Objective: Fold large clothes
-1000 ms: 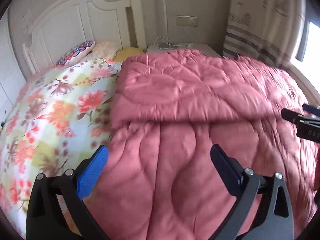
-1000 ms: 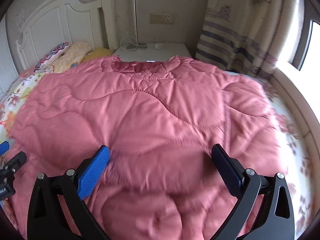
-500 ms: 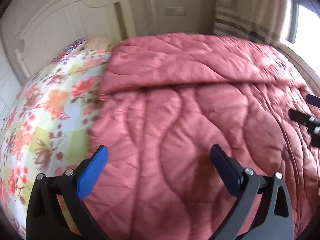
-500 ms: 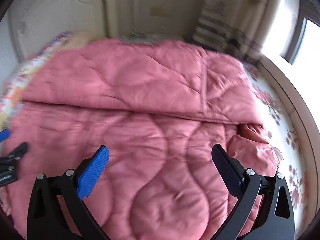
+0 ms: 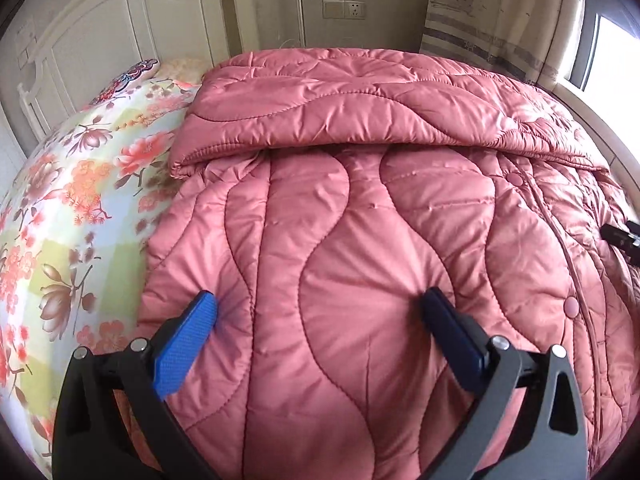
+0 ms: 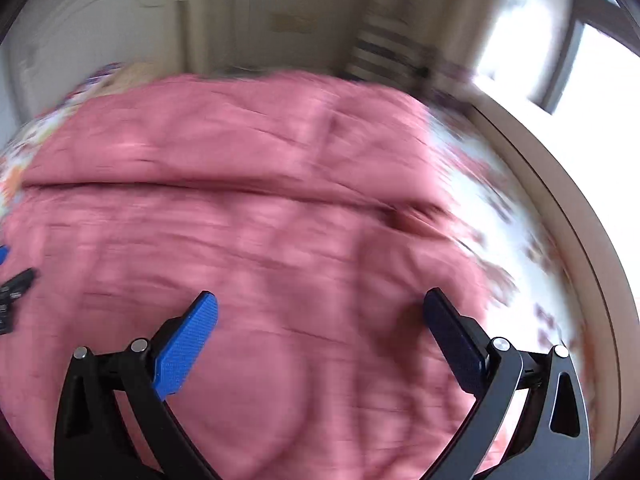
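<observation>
Both grippers lower now; left gripper against pink jacket

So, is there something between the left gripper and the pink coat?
Nothing visible. The open left gripper already presses its fingertips straight onto the pink quilted coat, with no object between them.

The left gripper points forward and slightly down, its two black arms splayed wide with the blue pads far apart and nothing between them; both fingertips sit right at the surface below, seemingly pressing into it. The right gripper is posed the same way, jaws spread wide and empty, though its view is smeared by motion blur. Each tool shows at the edge of the other's view, the right at the far right of the left view, the left at the far left of the right view.
</observation>
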`<state>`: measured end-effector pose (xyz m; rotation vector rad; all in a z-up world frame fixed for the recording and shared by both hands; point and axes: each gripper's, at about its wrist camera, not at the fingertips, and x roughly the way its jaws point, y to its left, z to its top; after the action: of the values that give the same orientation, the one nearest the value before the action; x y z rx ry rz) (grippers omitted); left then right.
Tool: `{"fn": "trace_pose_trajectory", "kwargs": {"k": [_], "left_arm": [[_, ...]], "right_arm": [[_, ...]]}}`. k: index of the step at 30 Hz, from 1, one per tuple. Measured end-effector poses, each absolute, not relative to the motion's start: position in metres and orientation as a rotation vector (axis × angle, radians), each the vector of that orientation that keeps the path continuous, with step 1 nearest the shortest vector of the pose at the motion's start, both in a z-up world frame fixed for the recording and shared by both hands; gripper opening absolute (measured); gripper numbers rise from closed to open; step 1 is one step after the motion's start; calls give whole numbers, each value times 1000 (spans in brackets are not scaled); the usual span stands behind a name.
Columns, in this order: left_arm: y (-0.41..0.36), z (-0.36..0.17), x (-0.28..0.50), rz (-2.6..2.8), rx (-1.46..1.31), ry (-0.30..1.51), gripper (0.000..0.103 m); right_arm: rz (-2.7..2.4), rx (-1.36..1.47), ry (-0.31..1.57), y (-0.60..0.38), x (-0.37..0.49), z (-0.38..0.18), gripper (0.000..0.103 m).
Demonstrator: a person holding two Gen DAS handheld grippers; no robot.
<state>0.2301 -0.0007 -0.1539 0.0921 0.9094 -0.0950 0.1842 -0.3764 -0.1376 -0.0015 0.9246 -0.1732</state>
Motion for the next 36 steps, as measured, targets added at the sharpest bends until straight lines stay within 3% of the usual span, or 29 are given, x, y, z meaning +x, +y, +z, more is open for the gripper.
{"fn": "trace_pose_trajectory", "kwargs": {"k": [3,11,15,19,23,27,31,36], "left_arm": [[0,-153,231,-95,93,909,101],[0,-154,231,-95,92,910,101],[-1,-154,230,-94,93,909,101],[0,-146,227,-43,84,909,100],[-42,-120,198,-225,94,816,101],[-84,-150,196,-231,284,845,101],[-56,-150,207,-255,125,900,101],[-18,-140,191,-70,159,841,101]], "right_arm": [[-144,142,938,-402,187,-143,98],[-75,77,845,-362,166,-110,98],[-14,-179,898,-315,166,-134,98],[-14,-102,899,-324,166,-136,98],[-15,-56,854,-329,156,-115,98],[68,-127,890,-301,158,-129,98],[82,-68,908,-303,158,-138,98],[-5,-76,869,-323,154,-129,98]]}}
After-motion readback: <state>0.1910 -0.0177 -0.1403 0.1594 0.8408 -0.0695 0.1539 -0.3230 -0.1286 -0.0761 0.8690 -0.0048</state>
